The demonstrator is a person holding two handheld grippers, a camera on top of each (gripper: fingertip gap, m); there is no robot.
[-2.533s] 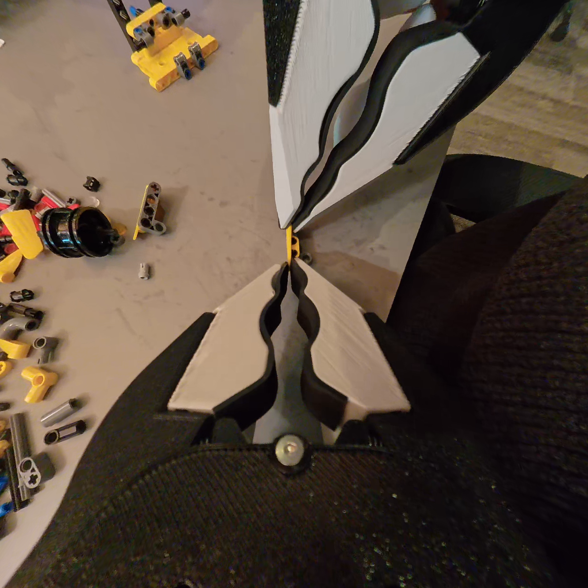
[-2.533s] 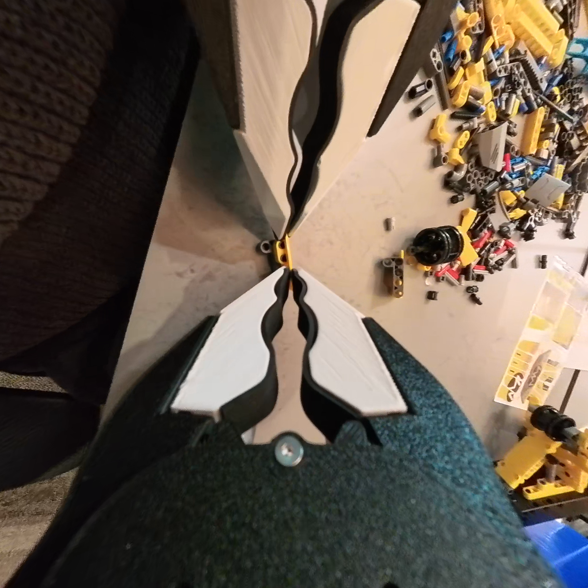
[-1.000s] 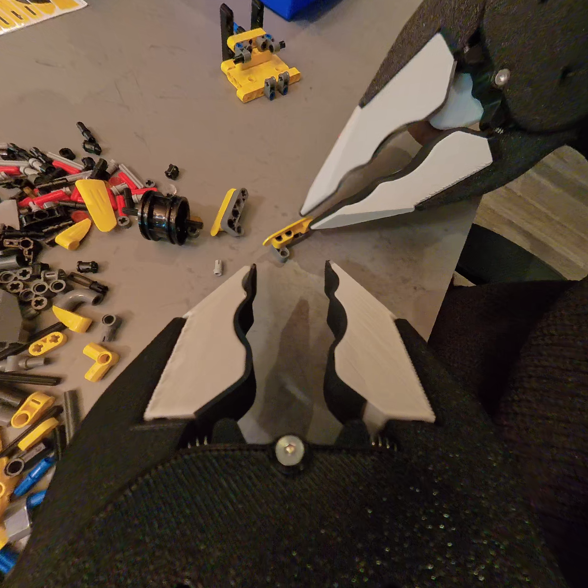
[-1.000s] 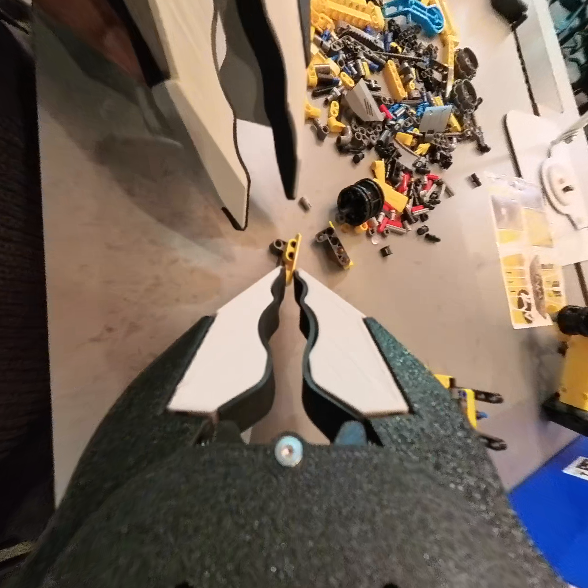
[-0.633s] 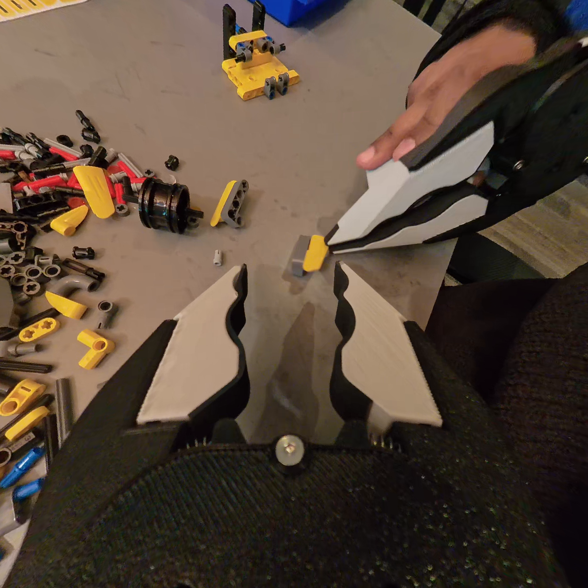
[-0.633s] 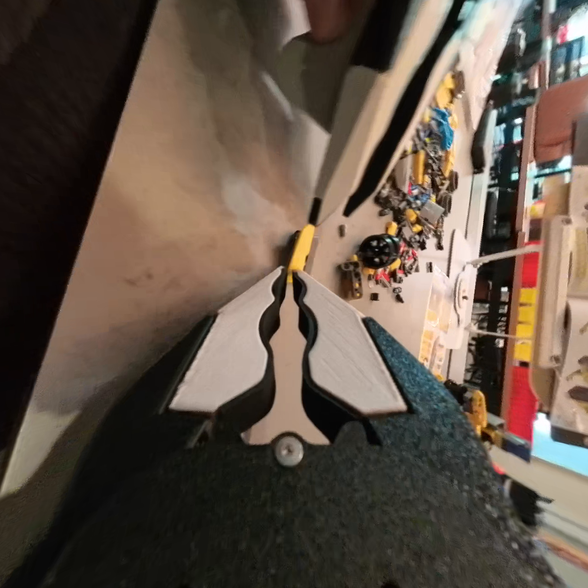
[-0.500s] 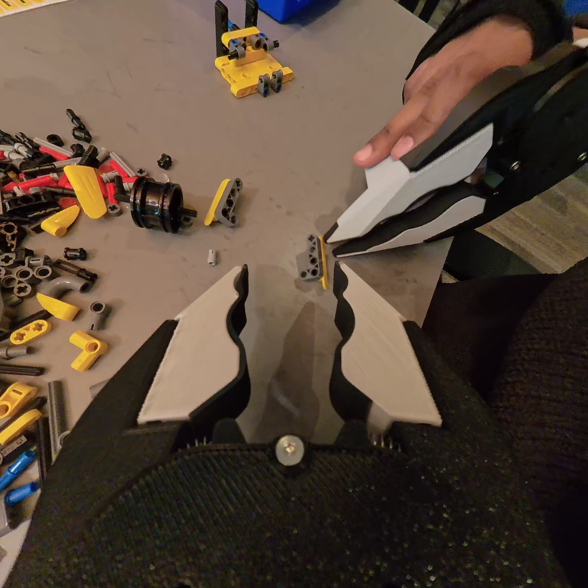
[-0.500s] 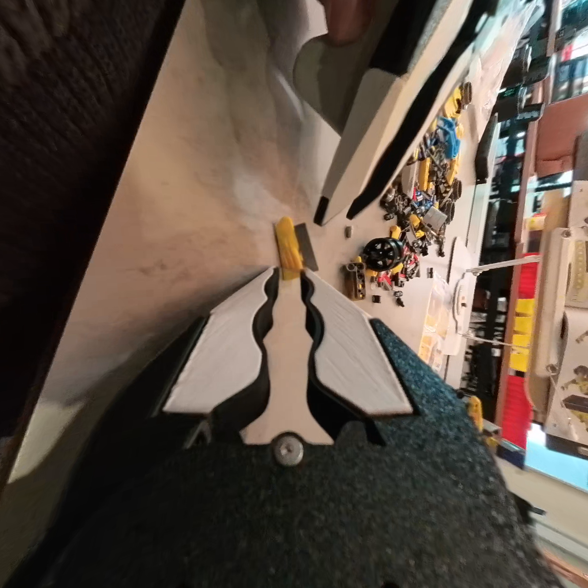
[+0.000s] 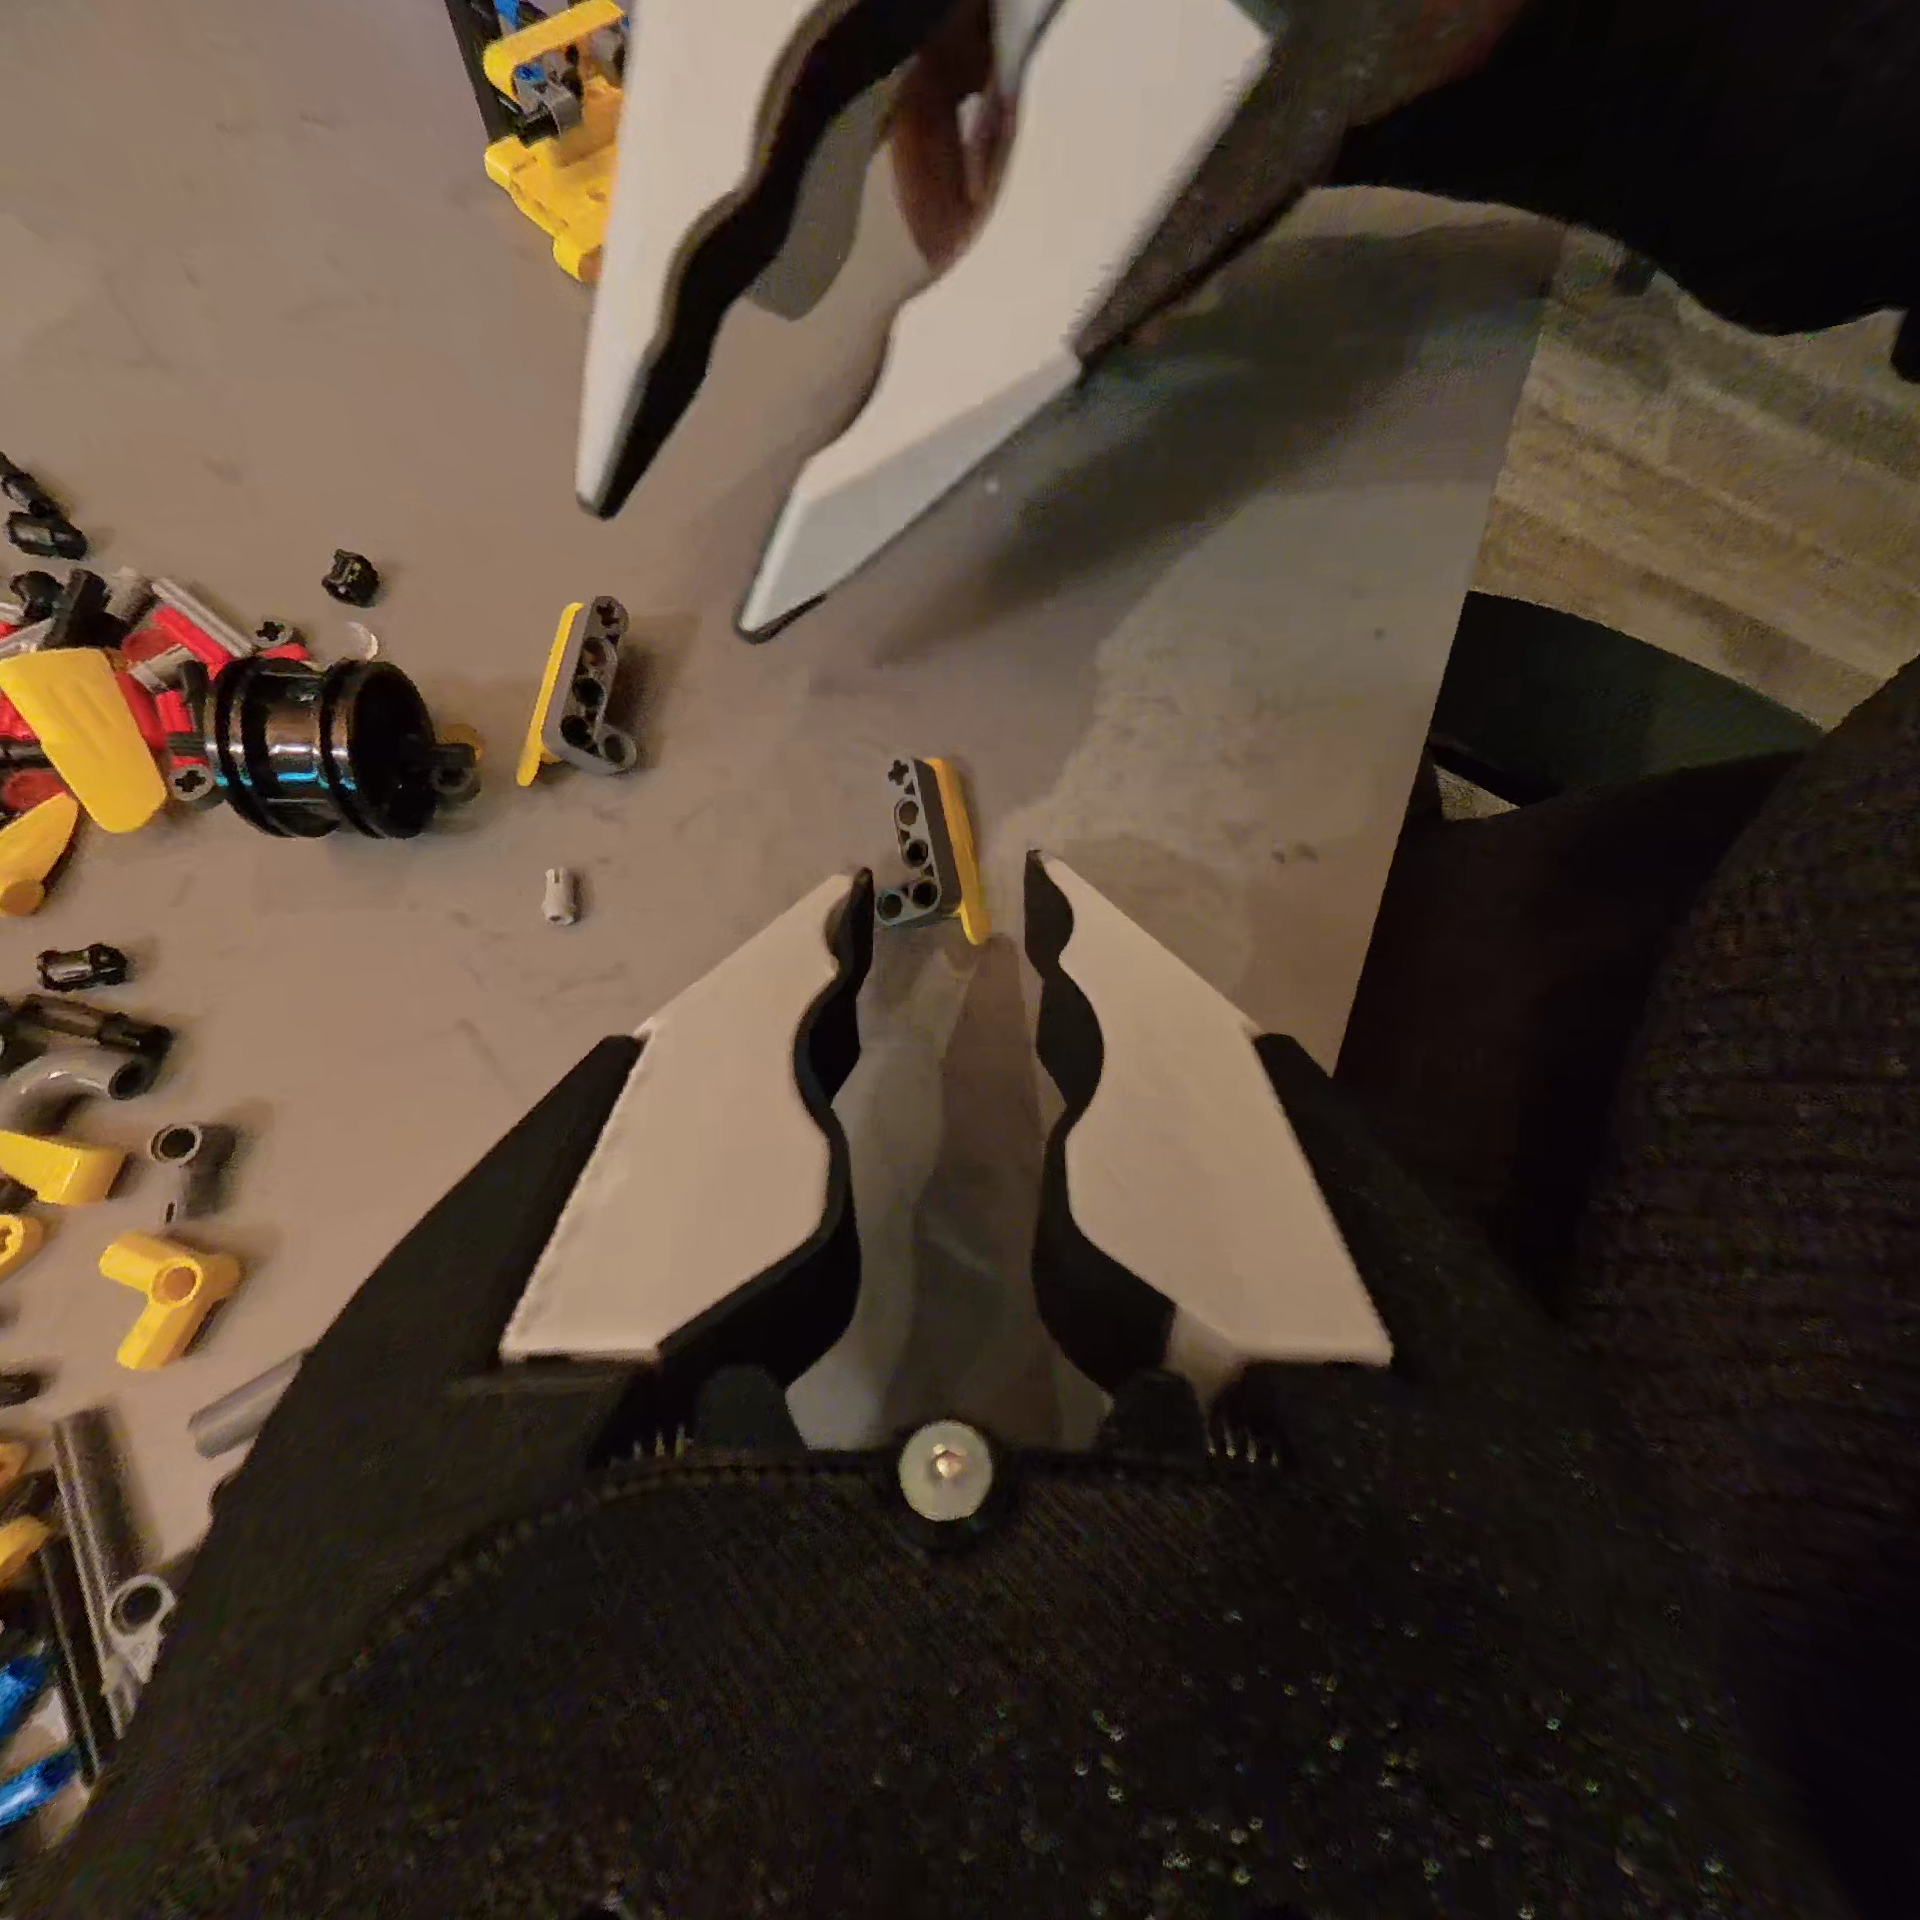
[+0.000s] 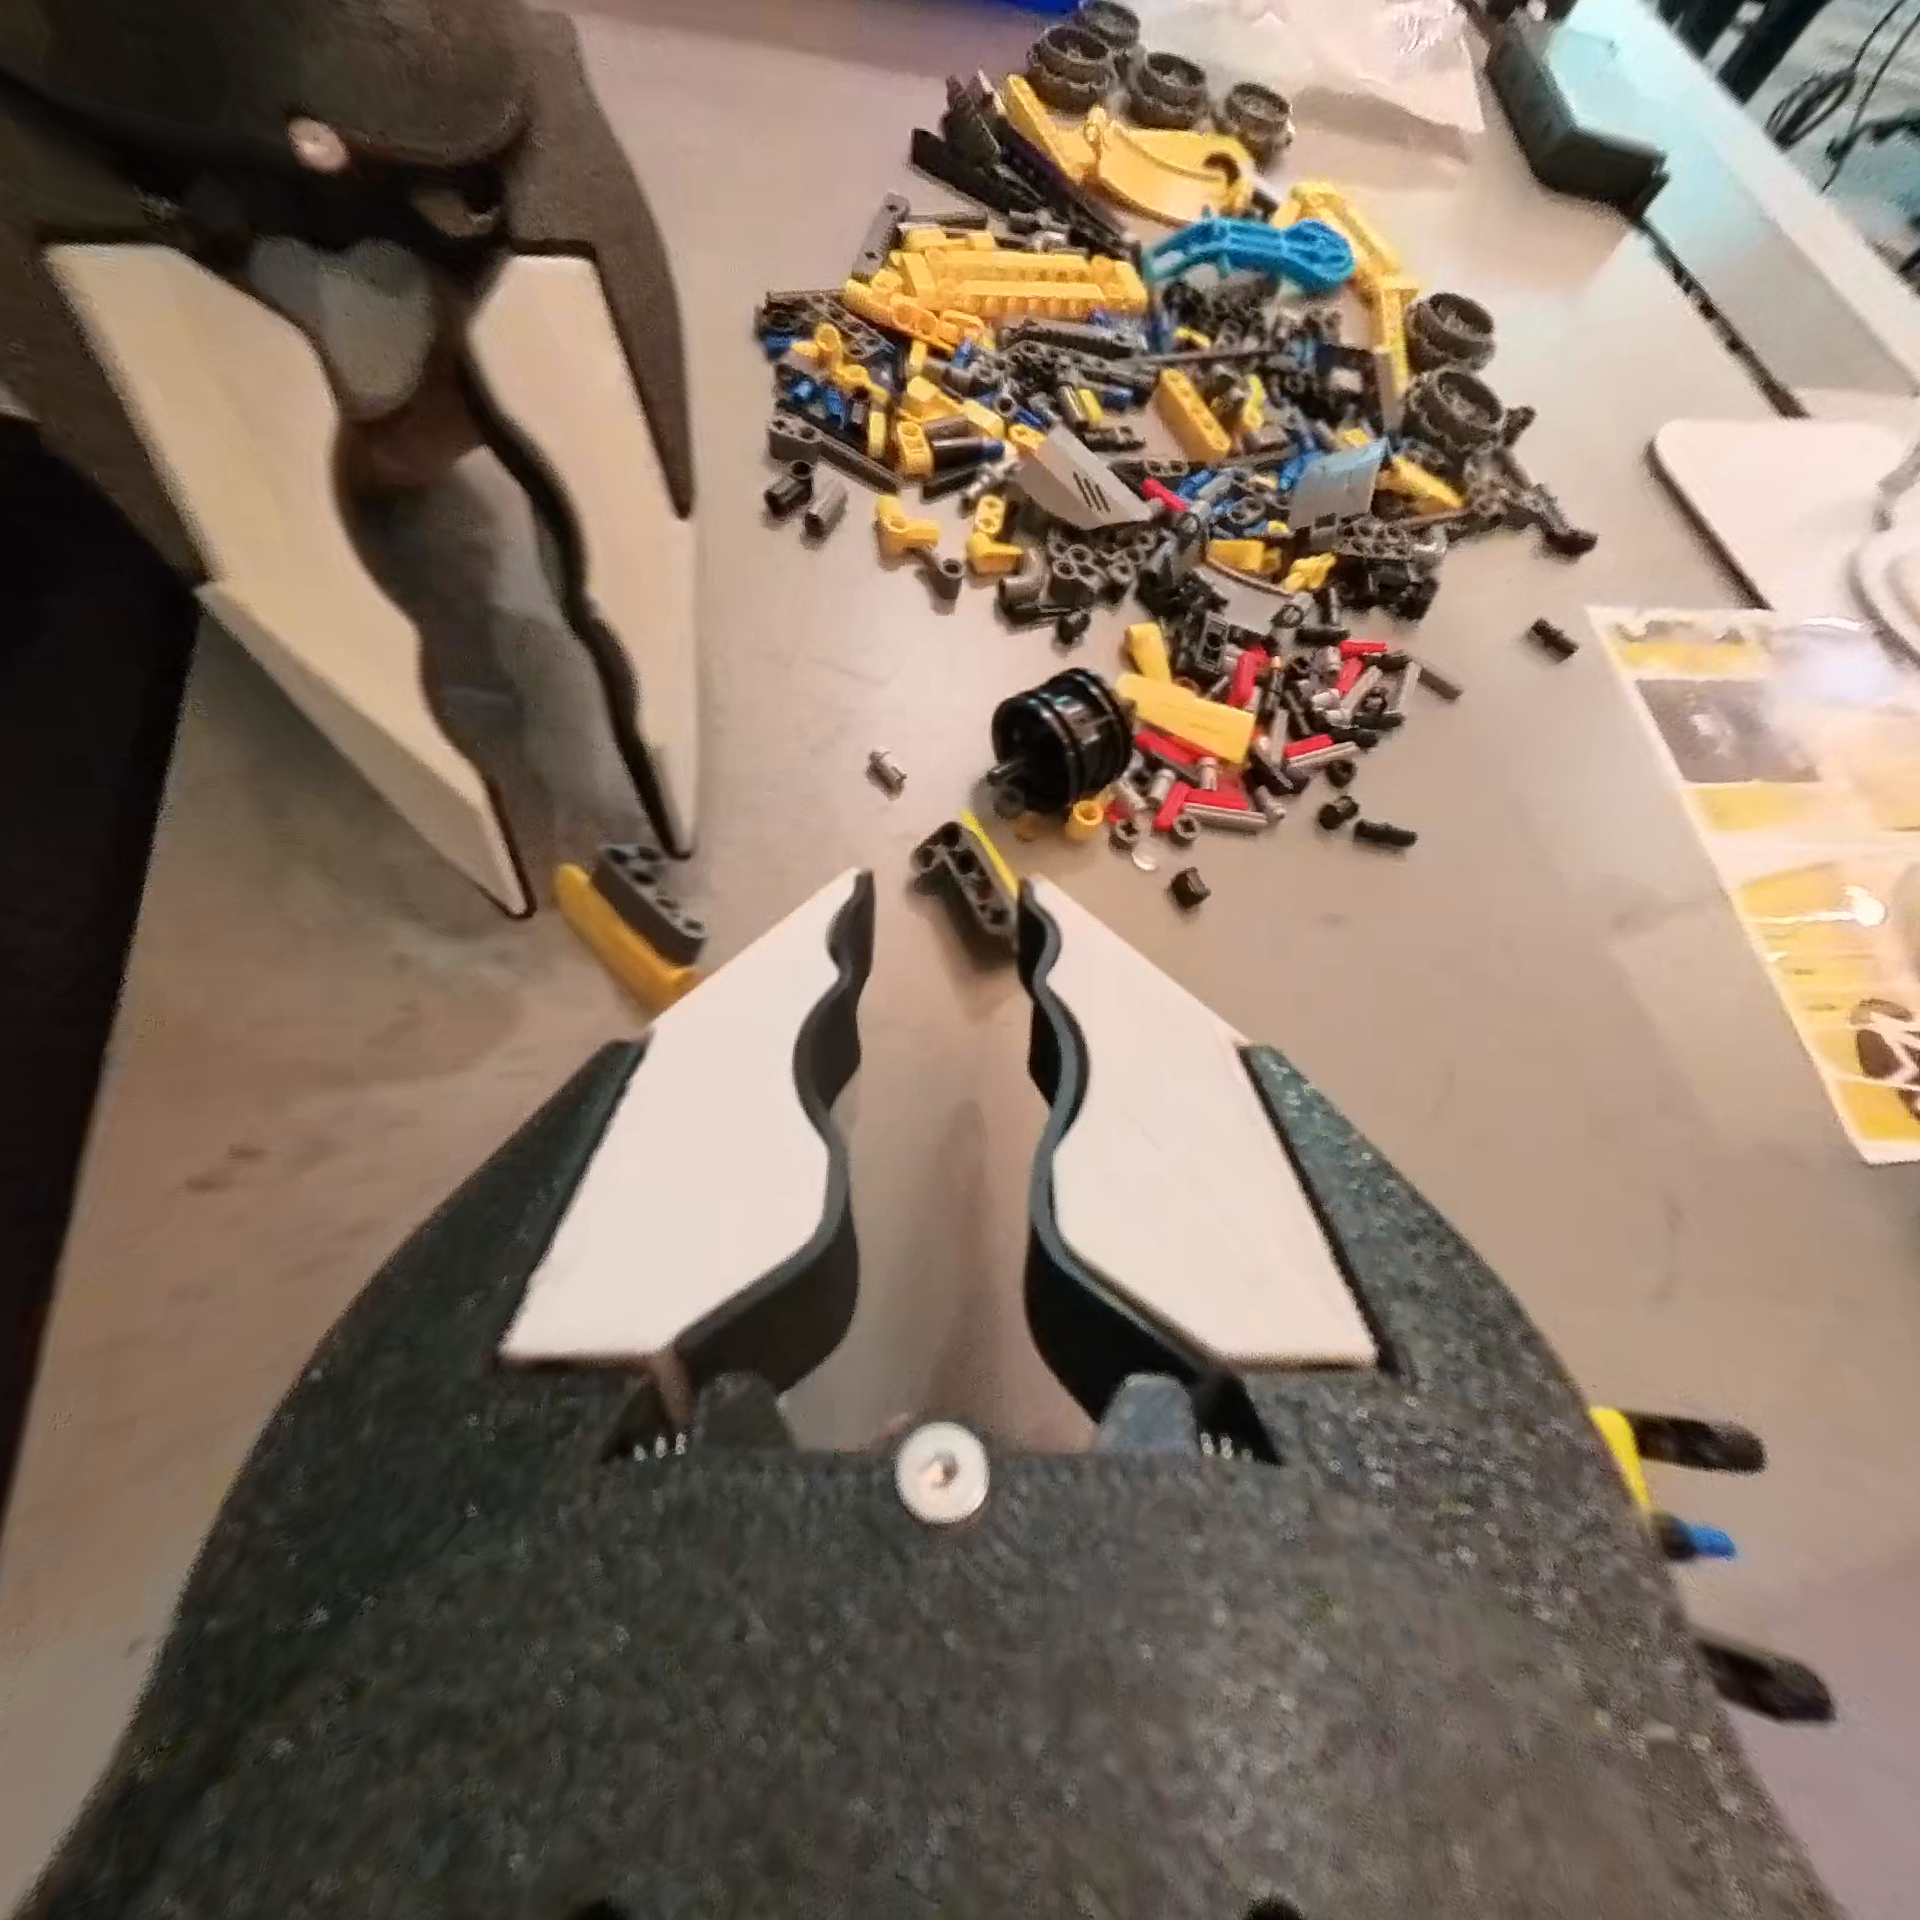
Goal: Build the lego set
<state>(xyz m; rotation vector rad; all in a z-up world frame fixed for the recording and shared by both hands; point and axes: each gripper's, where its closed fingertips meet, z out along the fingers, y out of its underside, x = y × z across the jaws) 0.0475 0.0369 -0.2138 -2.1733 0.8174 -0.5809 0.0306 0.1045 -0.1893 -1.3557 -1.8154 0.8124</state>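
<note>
A grey worktop (image 9: 312, 312) carries everything, its far right edge giving onto a wood-grain floor (image 9: 1683, 468). The left tool (image 9: 943, 871) hangs low over the near part of the worktop with its two white fingers apart and nothing between them. The right tool (image 10: 943, 878) is likewise spread, gripping nothing; in the left wrist view it hangs above and beyond, blurred. A broad heap of building-toy parts (image 10: 1143, 416), yellow, black, grey, blue and red, with several black wheels at its far side, spreads over the middle of the worktop. A printed instruction sheet (image 10: 1818, 883) lies to the right of the heap. A small yellow partly built assembly (image 9: 556, 125) stands at the far side, partly hidden behind the right tool in the left wrist view. A black wheel hub (image 9: 322, 748) lies on its side at the near edge of the heap. Just ahead of the left tool's tips lies a grey angled beam joined to a yellow strip (image 9: 930, 847), flat on the worktop and touching neither finger. A second grey-and-yellow piece (image 10: 966, 868) of the same kind lies just off the right tool's tips, near the hub. A tiny grey pin (image 9: 559, 896) lies alone between the two pieces.
</note>
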